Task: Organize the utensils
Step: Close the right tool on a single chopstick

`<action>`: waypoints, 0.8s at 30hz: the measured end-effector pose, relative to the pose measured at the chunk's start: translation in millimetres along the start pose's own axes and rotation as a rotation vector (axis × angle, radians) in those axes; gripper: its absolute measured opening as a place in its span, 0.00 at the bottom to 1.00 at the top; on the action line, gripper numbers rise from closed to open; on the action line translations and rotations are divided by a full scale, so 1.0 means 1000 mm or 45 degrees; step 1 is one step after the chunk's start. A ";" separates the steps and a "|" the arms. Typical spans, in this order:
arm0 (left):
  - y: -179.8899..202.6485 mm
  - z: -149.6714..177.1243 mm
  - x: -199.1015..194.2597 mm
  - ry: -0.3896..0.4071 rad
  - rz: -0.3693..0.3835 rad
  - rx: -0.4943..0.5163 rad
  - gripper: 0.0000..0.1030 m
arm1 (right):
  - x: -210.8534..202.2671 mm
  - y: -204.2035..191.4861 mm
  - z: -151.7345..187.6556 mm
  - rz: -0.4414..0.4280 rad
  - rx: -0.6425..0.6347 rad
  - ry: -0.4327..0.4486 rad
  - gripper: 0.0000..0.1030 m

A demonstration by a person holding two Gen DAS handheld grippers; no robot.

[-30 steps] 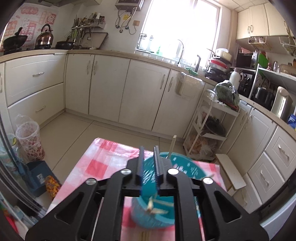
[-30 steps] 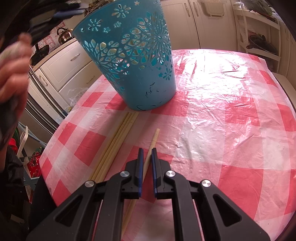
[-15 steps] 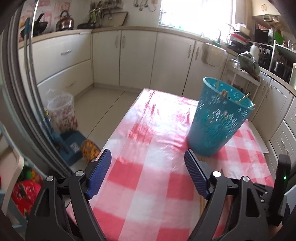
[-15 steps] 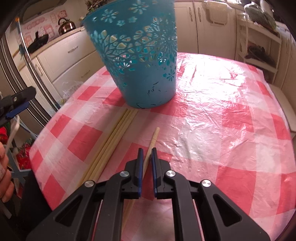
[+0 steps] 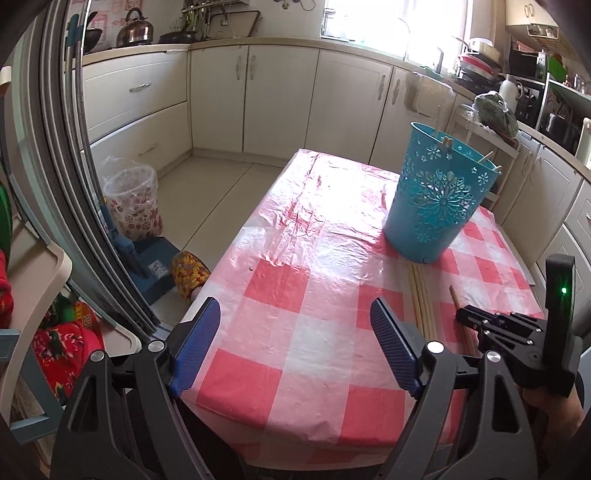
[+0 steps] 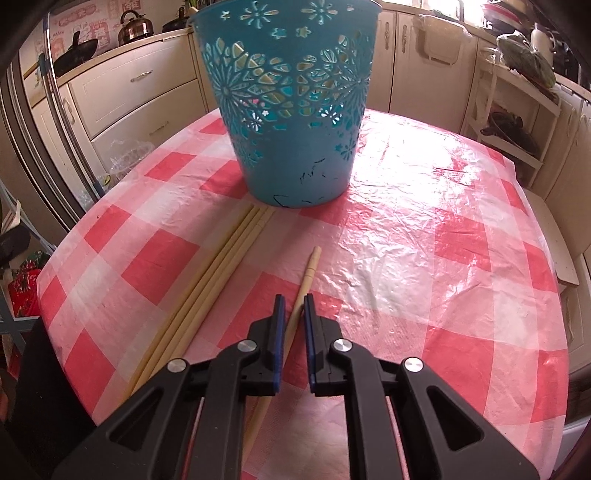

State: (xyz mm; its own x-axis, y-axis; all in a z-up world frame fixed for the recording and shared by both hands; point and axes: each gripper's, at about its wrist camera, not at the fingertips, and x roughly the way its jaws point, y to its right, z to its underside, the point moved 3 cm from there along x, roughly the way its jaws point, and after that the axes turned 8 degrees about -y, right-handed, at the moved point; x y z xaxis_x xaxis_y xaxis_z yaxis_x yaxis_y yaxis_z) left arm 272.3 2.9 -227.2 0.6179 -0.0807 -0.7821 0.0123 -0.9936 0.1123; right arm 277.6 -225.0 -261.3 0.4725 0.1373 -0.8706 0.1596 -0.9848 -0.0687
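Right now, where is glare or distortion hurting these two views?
Left wrist view: window blown out white, sheen on the tablecloth, fridge edge bowed by the fisheye. Right wrist view: strong glare on the cloth right of the blue basket; single chopstick stays sharp.

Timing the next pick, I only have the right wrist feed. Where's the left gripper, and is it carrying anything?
Observer: The left gripper hangs above the near left part of the table. Its jaws have just been opening and nothing is between them.
Operator: Anything in the basket yet? Its top is cropped for me.
Observer: Yes. Chopstick ends poke up past the rim of the blue basket.
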 end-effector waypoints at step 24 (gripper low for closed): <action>-0.002 0.008 -0.002 -0.025 0.021 -0.012 0.78 | -0.008 0.008 0.008 -0.030 0.041 0.009 0.07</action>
State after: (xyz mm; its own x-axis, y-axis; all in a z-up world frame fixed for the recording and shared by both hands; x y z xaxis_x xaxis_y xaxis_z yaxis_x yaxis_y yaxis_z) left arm 264.9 4.8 -230.9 0.6025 -0.0990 -0.7920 0.0095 -0.9913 0.1311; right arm 268.3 -235.1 -259.1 0.4747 0.1610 -0.8653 0.1424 -0.9842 -0.1050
